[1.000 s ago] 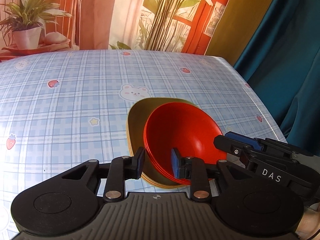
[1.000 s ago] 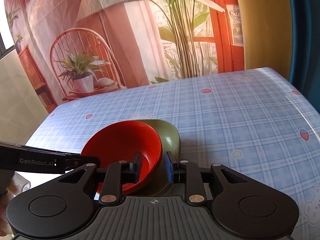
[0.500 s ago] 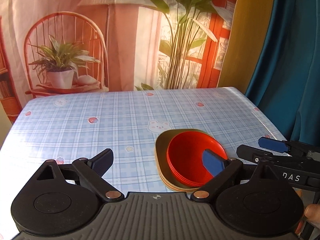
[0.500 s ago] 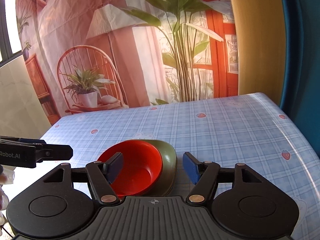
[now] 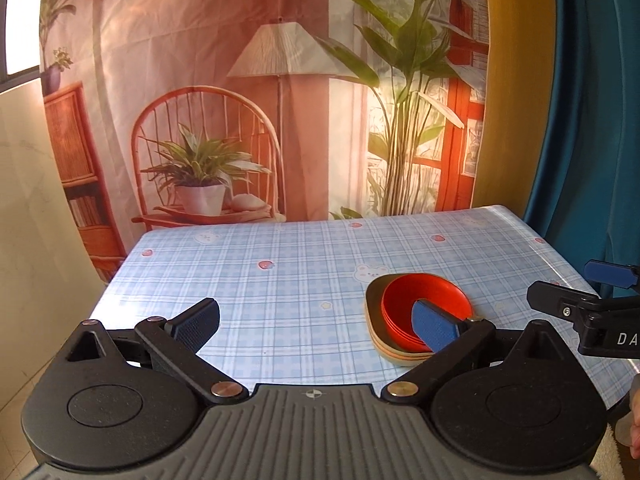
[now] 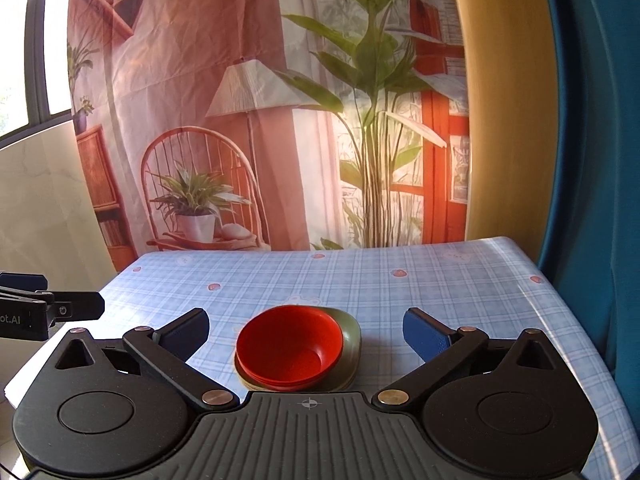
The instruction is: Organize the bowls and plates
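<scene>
The red bowls (image 6: 290,350) sit nested, several rims showing one under another, inside the green plates (image 6: 350,340), which are themselves stacked; paler rims show at the bottom edge of that stack in the left wrist view. The innermost red bowl holds nothing. The whole stack rests on the bench (image 6: 460,304), which is covered in a blue plaid cloth with small strawberries and bears, toward its near edge.

The right tongs (image 6: 306,334) are spread wide and hold nothing. In their own view the stack lies between the two blue pads (image 6: 424,338), apart from both. The left tongs (image 5: 316,322) are also spread wide and empty. In the left wrist view their right-hand pad (image 5: 434,326) overlaps the red bowls (image 5: 424,308) and the green plates (image 5: 374,300); whether it touches them cannot be told.

Each tool shows at the edge of the other's view: the right tongs (image 5: 600,292) to the right of the stack, the left tongs (image 6: 40,304) off the bench's left side.

Behind the bench hangs a printed backdrop (image 6: 240,120) of a chair, a lamp and plants, with a teal curtain (image 6: 592,160) at the right.
</scene>
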A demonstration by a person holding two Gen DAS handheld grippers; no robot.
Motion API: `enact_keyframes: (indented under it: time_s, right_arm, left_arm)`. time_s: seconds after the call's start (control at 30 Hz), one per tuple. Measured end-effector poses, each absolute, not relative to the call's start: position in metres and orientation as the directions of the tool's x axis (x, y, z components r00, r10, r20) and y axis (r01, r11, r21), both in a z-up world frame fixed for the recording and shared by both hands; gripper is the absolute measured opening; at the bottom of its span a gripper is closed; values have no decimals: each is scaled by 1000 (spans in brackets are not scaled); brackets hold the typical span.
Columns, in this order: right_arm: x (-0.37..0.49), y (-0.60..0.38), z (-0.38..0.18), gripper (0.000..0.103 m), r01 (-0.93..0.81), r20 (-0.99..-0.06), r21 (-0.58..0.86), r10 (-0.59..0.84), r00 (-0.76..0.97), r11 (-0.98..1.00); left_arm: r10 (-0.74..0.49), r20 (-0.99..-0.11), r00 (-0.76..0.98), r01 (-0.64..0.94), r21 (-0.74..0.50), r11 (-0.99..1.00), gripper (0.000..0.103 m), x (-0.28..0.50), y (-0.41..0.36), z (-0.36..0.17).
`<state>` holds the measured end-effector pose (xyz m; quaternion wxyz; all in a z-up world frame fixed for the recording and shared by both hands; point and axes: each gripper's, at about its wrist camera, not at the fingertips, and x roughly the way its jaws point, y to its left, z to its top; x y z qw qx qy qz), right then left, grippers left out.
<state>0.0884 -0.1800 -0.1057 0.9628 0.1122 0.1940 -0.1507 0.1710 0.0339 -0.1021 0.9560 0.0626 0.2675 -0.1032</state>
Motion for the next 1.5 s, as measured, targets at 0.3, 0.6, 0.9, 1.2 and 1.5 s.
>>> enact_keyframes:
  time_s: [0.3, 0.6, 0.9, 1.2, 1.5]
  right_arm:
    - [43, -136, -68, 103, 322, -363, 118, -261, 894, 939]
    - [-8, -95, -40, 103, 335, -309, 65, -300, 903, 940]
    - [-19, -88, -39, 103, 352, -305, 76, -315, 899, 933]
    - [-21, -92, -43, 103, 366, -312, 91, -322, 894, 926]
    - [-22, -92, -46, 103, 375, -315, 102, -328, 891, 921]
  left_arm:
    - [-129, -443, 887, 162, 37, 986, 103, 111, 57, -64]
    - [-116, -365, 924, 146, 56, 988, 103, 46, 70, -40]
    - [-107, -355, 929, 144, 79, 986, 103, 36, 67, -41]
    - [-121, -370, 921, 161, 78, 984, 103, 36, 67, -46]
    - [-129, -376, 918, 167, 70, 984, 103, 35, 69, -48]
